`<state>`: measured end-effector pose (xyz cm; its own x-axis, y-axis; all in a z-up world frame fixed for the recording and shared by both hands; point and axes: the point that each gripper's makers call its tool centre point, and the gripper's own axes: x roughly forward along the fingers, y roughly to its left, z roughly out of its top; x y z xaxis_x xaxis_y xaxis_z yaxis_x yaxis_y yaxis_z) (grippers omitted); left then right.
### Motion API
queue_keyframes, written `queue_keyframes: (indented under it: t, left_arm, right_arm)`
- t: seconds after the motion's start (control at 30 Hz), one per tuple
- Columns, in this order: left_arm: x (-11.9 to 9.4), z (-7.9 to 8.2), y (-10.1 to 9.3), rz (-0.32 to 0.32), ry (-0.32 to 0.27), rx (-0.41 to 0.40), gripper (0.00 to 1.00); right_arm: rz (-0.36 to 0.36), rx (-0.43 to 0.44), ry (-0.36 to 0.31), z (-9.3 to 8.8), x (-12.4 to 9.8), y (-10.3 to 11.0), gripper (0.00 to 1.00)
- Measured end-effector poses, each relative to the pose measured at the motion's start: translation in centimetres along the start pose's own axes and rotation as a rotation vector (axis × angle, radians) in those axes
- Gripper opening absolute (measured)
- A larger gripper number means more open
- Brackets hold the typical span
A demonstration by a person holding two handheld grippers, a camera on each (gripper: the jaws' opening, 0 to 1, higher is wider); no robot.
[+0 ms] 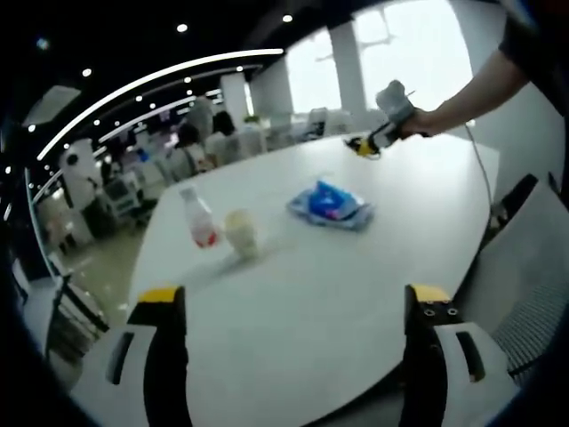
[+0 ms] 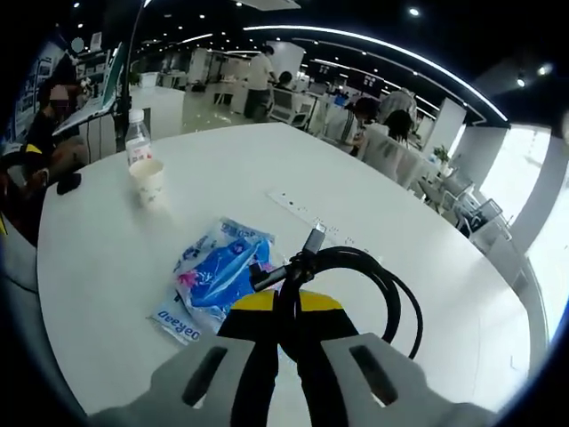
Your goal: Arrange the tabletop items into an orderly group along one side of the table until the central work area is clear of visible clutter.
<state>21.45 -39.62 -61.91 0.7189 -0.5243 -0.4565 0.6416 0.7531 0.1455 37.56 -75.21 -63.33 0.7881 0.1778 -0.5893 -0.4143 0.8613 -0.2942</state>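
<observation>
Left gripper open, empty, low at table edge. Bottle, cup, wipes pack mid-table. Right gripper clenched on coiled black cable above the pack; carry it level, set beside the bottle.

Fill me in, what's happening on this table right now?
A person is tidying a white table with two handheld grippers. The right gripper is shut on a coiled black cable, held above the table beside a blue packet. The left gripper is open, holding nothing. A small bottle and paper cup stand together farther off.
</observation>
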Motion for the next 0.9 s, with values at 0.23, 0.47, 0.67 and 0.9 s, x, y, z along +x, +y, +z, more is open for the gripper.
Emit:
queue_keyframes:
  t: [0.23, 0.47, 0.67, 0.9]
  left_arm:
    - [0.1, -0.1, -0.1, -0.005, 0.008, 0.0, 0.99]
    - [0.2, -0.1, -0.1, -0.003, 0.011, -0.002, 0.99]
    - [0.3, -0.2, -0.2, -0.004, 0.02, -0.002, 0.99]
    - [0.4, -0.3, -0.4, -0.009, 0.03, 0.003, 0.98]
  right_arm:
    - [0.002, 0.005, 0.028, -1.7, 0.3, 0.1, 0.04]
    - [0.011, -0.017, 0.069, -3.6, 0.9, 0.4, 0.04]
    - [0.02, -0.018, 0.098, -5.0, 1.5, 0.9, 0.04]
    - [0.034, -0.015, 0.135, -6.8, 2.4, 1.5, 0.04]
